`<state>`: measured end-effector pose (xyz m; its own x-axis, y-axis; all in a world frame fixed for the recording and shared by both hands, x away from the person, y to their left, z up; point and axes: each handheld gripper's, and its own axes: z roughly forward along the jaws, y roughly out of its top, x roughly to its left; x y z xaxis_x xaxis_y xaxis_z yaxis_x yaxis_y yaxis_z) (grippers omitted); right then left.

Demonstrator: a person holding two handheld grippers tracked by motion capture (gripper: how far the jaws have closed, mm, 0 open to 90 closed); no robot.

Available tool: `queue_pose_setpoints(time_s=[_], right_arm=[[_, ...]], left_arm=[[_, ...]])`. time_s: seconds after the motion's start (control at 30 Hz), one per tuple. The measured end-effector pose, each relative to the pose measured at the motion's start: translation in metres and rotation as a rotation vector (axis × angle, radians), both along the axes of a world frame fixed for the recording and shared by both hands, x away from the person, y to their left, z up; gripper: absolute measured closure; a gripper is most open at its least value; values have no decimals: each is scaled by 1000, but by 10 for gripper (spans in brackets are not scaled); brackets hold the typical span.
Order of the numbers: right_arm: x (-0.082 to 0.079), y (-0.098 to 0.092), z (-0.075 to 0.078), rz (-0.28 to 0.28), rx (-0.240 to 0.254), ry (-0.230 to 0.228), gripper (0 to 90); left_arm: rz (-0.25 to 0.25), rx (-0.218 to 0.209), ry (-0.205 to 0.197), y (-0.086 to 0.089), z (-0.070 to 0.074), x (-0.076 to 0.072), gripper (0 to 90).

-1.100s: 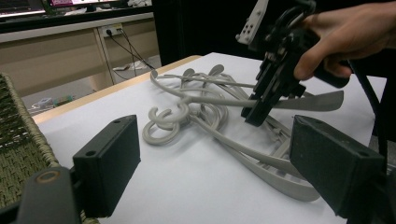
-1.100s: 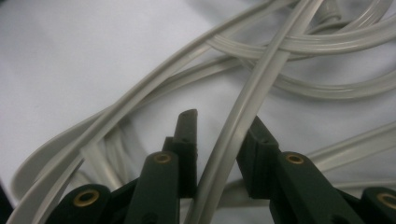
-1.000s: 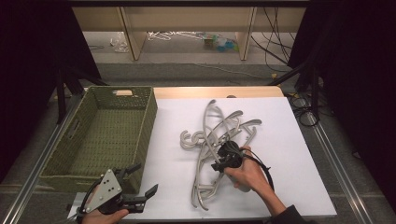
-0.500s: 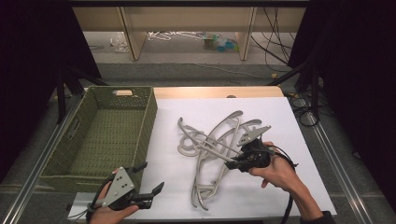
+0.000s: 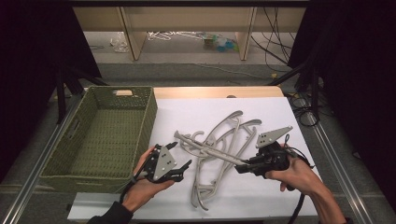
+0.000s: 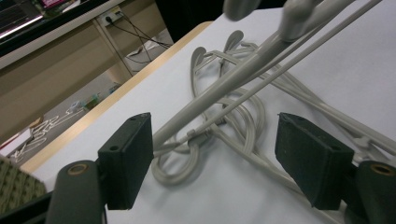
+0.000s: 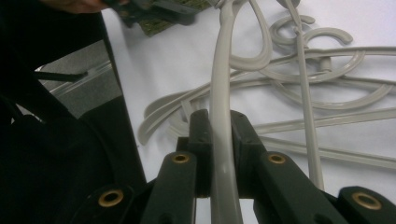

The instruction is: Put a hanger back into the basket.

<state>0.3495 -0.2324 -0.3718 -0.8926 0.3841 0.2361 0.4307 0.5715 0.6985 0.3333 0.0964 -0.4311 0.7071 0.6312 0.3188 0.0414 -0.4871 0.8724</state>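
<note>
Since a moment ago the right gripper, jaws clenched on one grey hanger, has lifted it off the pile on the counter, while the left gripper has come beside it, jaws released but closing, probably to steady it.

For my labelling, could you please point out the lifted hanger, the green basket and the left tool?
lifted hanger (image 5: pixel 212 153), high view, raised arm.
green basket (image 5: pixel 150 112), high view, right wall.
left tool (image 5: pixel 181 156), high view, between its jaw tips.
</note>
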Motion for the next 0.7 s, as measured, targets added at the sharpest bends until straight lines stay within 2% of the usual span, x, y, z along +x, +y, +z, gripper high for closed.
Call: queue_pose_setpoints(time_s=[0.03, 0.1, 0.17, 0.3, 0.33, 0.37, 0.4, 0.5, 0.53, 0.57, 0.6, 0.7], right_arm=[[0, -1, 1, 11, 4, 4, 815], [-2, -2, 2, 15, 9, 9, 815], [-4, -2, 3, 28, 12, 8, 815], [-4, -2, 5, 35, 17, 6, 815], [-4, -3, 5, 29, 20, -3, 815], [-4, -4, 5, 32, 18, 1, 815], [-4, -5, 4, 36, 19, 0, 815], [-4, -6, 3, 45, 17, 5, 815], [-4, -6, 2, 46, 20, 1, 815], [-3, -6, 2, 46, 20, 2, 815], [-3, -7, 2, 47, 21, 0, 814], [-3, -7, 1, 54, 14, 0, 813]], left_arm=[[2, 2, -9, -3, 0, 3, 290], [-26, 16, 20, -8, -1, 9, 315], [-34, 65, -16, -12, -1, 13, 331], [-112, 90, -28, -18, 1, 20, 437], [-112, 90, -28, -18, 1, 20, 469], [-133, 88, -21, -19, 1, 20, 478], [-174, 102, -30, -20, 4, 22, 509], [-239, 126, -37, -21, 6, 24, 545], [-250, 144, -49, -22, 8, 24, 574], [-271, 152, -41, -22, 8, 25, 608], [-284, 170, -55, -22, 9, 25, 638], [-312, 186, -53, -21, 10, 26, 658]])
